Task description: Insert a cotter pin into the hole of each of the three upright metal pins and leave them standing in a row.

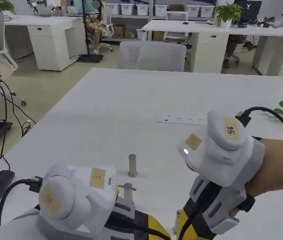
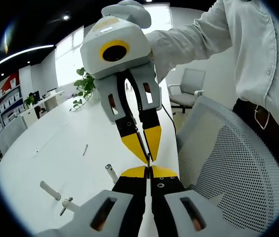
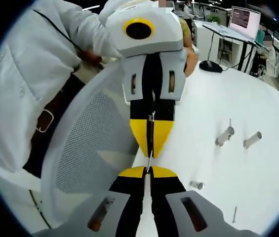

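Three upright grey metal pins point(image 1: 132, 165) stand near together; one carries a cotter pin point(image 1: 131, 188).

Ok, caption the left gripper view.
Left gripper and right gripper pinch one cotter pin, tip to tip, near three metal pins.

left hand-held gripper point(image 2: 149, 173): white moulded housing, grey slotted jaw arms, black mid-sections, yellow tips. one small screw point(image 2: 160, 185) noted on a black section. right hand-held gripper point(image 3: 148, 172): same build and colours. both housings bear tan stickers point(image 1: 97, 177). the sticker on the right unit's round knob is marked "56" point(image 1: 230, 131). a small white light point(image 1: 185, 151) is lit on the right housing. a black cable point(image 1: 11, 192) leaves the left housing, and a second cable point(image 1: 274, 112) leaves the right. clothing: white long-sleeved shirt point(image 2: 238, 44), dark trousers point(image 2: 258, 123), brown belt point(image 3: 48, 116) with metal buckle.
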A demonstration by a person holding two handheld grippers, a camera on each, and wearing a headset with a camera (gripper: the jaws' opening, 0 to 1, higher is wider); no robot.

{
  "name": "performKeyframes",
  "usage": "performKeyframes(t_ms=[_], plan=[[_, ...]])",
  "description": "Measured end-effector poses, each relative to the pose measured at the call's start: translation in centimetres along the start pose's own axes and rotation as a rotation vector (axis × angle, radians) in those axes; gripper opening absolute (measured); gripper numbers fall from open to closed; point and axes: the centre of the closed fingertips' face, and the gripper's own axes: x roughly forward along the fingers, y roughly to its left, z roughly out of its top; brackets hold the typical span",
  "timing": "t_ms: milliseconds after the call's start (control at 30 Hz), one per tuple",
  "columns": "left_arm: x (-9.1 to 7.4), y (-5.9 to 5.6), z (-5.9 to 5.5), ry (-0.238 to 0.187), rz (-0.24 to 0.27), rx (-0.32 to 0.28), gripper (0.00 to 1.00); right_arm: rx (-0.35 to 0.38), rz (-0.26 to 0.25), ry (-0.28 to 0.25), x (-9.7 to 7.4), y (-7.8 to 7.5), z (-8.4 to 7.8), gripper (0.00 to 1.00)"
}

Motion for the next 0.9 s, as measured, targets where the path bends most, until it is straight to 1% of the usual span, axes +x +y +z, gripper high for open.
performKeyframes(t_ms=[200,367,433,567,667,767,833,900], plan=[[-0.2,0.2,0.0,0.001,0.006,-0.009,0.00,0.021,-0.012,-0.016,-0.2,-0.2,0.2,0.05],[-0.1,0.2,-0.2,0.013,0.006,-0.018,0.00,0.012,-0.027,-0.012,-0.2,-0.4,0.2,0.06],[0.0,0.2,-0.3,0.016,0.007,-0.020,0.00,0.023,-0.030,-0.014,-0.3,-0.4,0.2,0.06],[0.1,0.3,-0.1,0.012,0.008,-0.023,0.00,0.014,-0.046,-0.015,-0.4,-0.5,0.0,0.05],[0.2,0.4,-0.1,0.006,0.003,-0.038,0.00,0.031,-0.057,-0.023,-0.6,-0.6,-0.1,0.04],[0.3,0.5,0.0,-0.005,0.009,-0.037,0.00,0.052,-0.075,-0.037,-0.8,-0.9,-0.2,0.04],[0.3,0.8,0.0,-0.010,0.022,-0.025,0.00,0.055,-0.093,-0.042,-0.9,-1.1,-0.2,0.04],[0.4,0.8,0.0,-0.017,0.017,-0.031,0.00,0.063,-0.098,-0.048,-1.0,-1.1,-0.3,0.04]])
